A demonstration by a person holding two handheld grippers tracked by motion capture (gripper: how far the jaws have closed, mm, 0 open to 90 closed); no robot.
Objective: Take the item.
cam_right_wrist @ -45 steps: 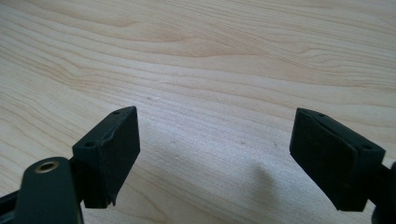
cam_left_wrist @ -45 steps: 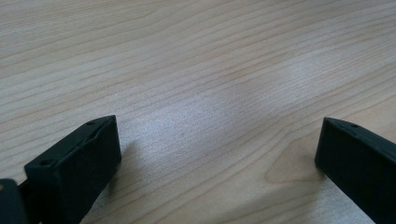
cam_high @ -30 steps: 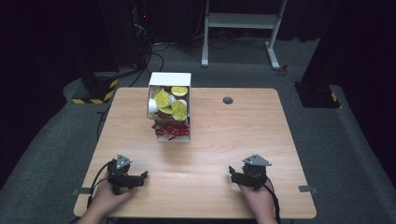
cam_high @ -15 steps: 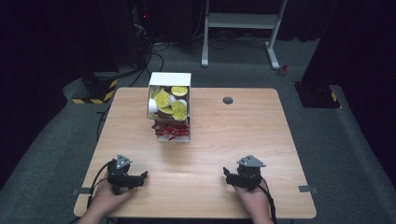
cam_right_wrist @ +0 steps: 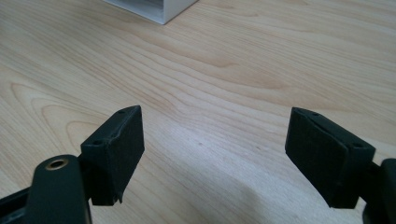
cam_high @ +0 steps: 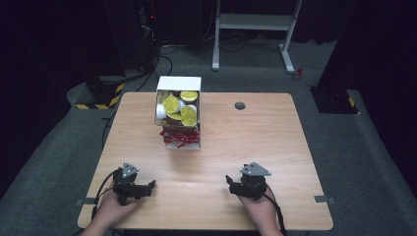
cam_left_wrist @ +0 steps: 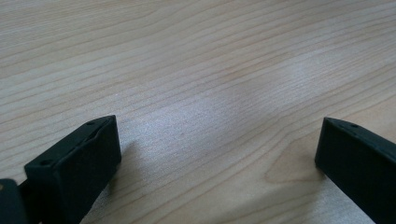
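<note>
A white box [cam_high: 179,112] stands at the back middle of the wooden table [cam_high: 275,132]; inside it are several round yellow-lidded cups [cam_high: 171,103] and red wrapped pieces [cam_high: 178,136] at its near end. My left gripper [cam_high: 150,186] rests near the front left, open, with bare wood between its jaws [cam_left_wrist: 217,140]. My right gripper [cam_high: 229,180] rests near the front right, open and holding nothing [cam_right_wrist: 212,135]. A corner of the white box [cam_right_wrist: 156,9] shows at the top of the right gripper view.
A small dark round grommet [cam_high: 239,105] sits in the table at the back right of the box. A white metal stand [cam_high: 255,22] and black cabinets stand on the grey floor beyond the table. Cables trail from both grippers over the front edge.
My right gripper has slid left along the front of the table. The left gripper and the box have stayed in place.
</note>
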